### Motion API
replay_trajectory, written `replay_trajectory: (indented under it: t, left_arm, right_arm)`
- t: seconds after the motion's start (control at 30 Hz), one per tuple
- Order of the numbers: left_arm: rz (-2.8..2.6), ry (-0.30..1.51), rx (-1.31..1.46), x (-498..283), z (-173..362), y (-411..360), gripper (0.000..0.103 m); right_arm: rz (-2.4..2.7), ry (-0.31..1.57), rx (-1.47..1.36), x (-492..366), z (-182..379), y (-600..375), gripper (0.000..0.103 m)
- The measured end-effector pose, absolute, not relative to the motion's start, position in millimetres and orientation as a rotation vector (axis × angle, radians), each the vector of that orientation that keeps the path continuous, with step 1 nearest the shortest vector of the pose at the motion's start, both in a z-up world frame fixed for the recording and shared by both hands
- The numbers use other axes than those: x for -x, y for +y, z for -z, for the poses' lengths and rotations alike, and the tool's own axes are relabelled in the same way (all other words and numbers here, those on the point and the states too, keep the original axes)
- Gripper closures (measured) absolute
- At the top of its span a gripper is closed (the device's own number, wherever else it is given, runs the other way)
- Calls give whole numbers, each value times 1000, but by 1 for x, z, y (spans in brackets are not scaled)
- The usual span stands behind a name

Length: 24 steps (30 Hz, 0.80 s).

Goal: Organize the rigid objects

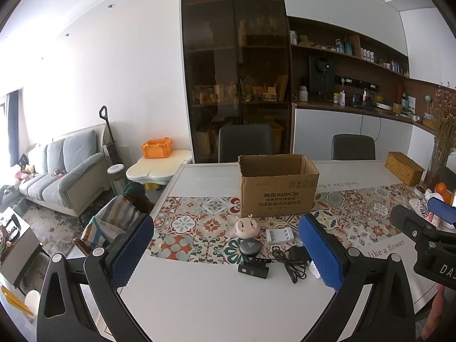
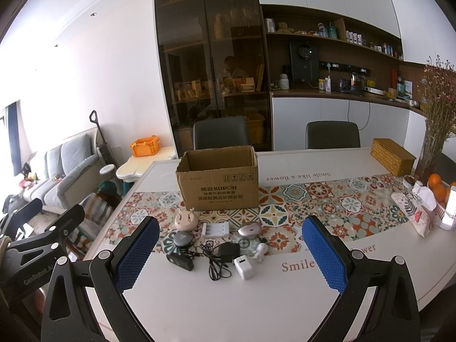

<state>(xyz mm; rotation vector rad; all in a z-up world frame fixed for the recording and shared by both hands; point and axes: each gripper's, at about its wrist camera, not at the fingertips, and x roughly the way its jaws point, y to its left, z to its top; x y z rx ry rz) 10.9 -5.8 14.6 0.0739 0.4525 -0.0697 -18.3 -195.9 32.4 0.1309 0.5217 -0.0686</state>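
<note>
Left wrist view, white charger (image 1: 314,270) half hidden by spread right finger, both grippers' fingers released.

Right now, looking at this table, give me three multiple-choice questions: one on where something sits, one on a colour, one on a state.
1. Where is the cardboard box relative to the small gadgets?
A. behind them
B. in front of them
C. on top of them

2. What colour are the claw pads?
A. red
B. blue
C. green

3. What state is the box in?
A. taped shut
B. crushed flat
C. open at the top

Answers: 1 A, the pink case and white charger lie nearer the camera; 2 B, both views show blue; 3 C, its inner walls show.
</note>
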Motion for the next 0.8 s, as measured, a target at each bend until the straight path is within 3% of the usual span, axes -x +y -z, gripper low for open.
replay_trajectory:
  t: [0.8]
  left_arm:
    - [73,452,-75,-9,-12,-7,0]
  right_arm:
    - [67,531,-133,15,-30,-195,2]
